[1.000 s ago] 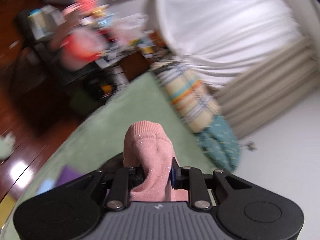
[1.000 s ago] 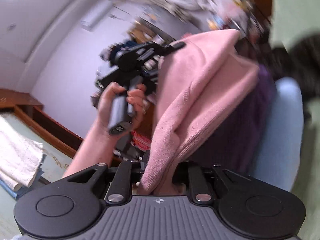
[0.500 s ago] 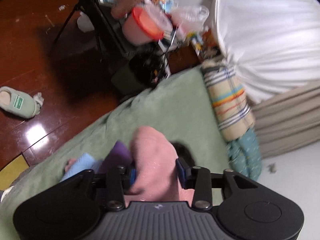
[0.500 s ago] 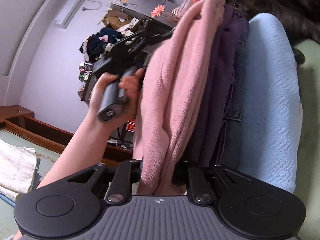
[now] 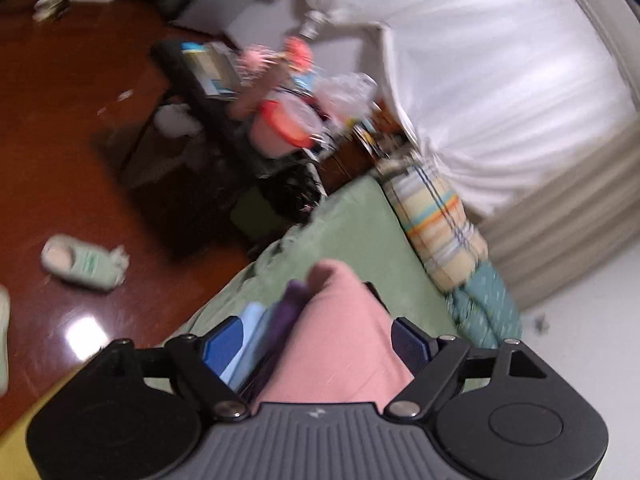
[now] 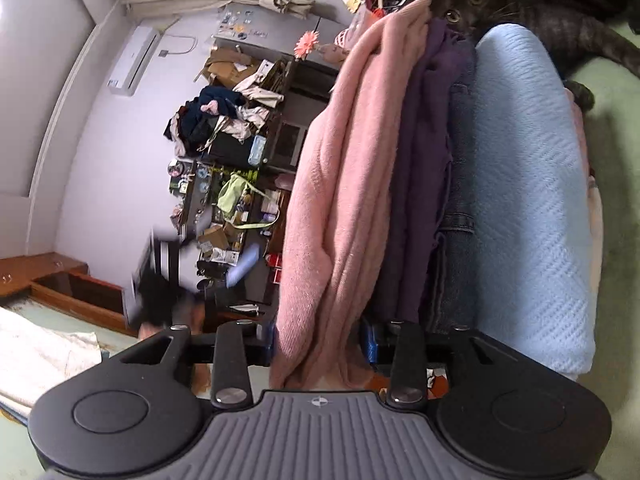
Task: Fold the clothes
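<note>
A folded pink sweater [image 6: 340,184] is seen laid on top of a stack of folded clothes on the green bed [image 5: 352,232]. Beneath it a purple garment [image 6: 416,184], a piece of dark denim [image 6: 452,264] and a light blue knitted piece [image 6: 528,200] are stacked, so several items are judged to be finished already.

The left gripper [image 5: 316,336] is spread wide, its fingers having just been opening; the pink sweater lies between the blue pads but is not pressed by them, so it is taken as released. The right gripper [image 6: 320,344] has also just been opening: the sweater's edge hangs between its fingers, and a gap is seen at the right-hand pad, so the hold is judged to be let go.

The placing of the pink sweater is therefore judged to be nearly done; only the withdrawal of both grippers is left for this item. A black cat [image 6: 520,4] is lying just behind the stack, against its far end.

Whether more clothes are waiting on the bed cannot be told. A heap of unfolded garments [image 6: 216,120] is visible on furniture across the room, so further folding may be left.
</note>
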Demonstrator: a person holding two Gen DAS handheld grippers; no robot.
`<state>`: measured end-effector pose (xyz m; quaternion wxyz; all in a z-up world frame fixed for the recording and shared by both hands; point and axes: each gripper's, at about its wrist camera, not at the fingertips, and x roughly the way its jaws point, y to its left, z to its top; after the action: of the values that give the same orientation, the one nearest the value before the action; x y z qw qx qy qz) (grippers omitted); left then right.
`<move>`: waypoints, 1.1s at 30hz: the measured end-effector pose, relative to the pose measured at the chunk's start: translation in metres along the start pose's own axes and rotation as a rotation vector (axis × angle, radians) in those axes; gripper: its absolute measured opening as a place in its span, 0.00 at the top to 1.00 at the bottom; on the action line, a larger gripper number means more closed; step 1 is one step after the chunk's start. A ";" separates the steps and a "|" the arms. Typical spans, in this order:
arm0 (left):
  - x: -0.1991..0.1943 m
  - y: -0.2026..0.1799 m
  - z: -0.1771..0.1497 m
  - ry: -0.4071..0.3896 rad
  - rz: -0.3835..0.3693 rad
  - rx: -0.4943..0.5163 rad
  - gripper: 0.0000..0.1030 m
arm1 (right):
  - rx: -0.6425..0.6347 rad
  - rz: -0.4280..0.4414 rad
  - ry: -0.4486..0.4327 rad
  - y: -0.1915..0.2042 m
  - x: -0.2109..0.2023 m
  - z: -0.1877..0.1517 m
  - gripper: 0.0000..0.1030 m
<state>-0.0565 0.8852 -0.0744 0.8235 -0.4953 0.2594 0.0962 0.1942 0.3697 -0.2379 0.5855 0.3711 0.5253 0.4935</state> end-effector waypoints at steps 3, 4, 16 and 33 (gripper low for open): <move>-0.013 0.030 -0.051 -0.046 -0.056 -0.098 0.19 | 0.018 0.009 -0.014 0.000 -0.007 -0.004 0.63; -0.010 0.040 -0.080 -0.079 -0.060 -0.137 0.19 | 0.026 0.016 -0.026 0.000 -0.011 -0.006 0.62; 0.099 0.043 -0.207 -0.309 -0.300 -0.498 0.45 | 0.057 -0.001 -0.083 0.006 -0.014 -0.019 0.76; 0.124 0.037 -0.215 -0.301 -0.182 -0.584 0.83 | -0.102 -0.034 -0.135 0.010 -0.053 -0.015 0.69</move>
<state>-0.0384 0.7050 -0.2480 0.6812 -0.7115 0.0514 0.1647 0.1800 0.3194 -0.2174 0.6460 0.3639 0.4651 0.4836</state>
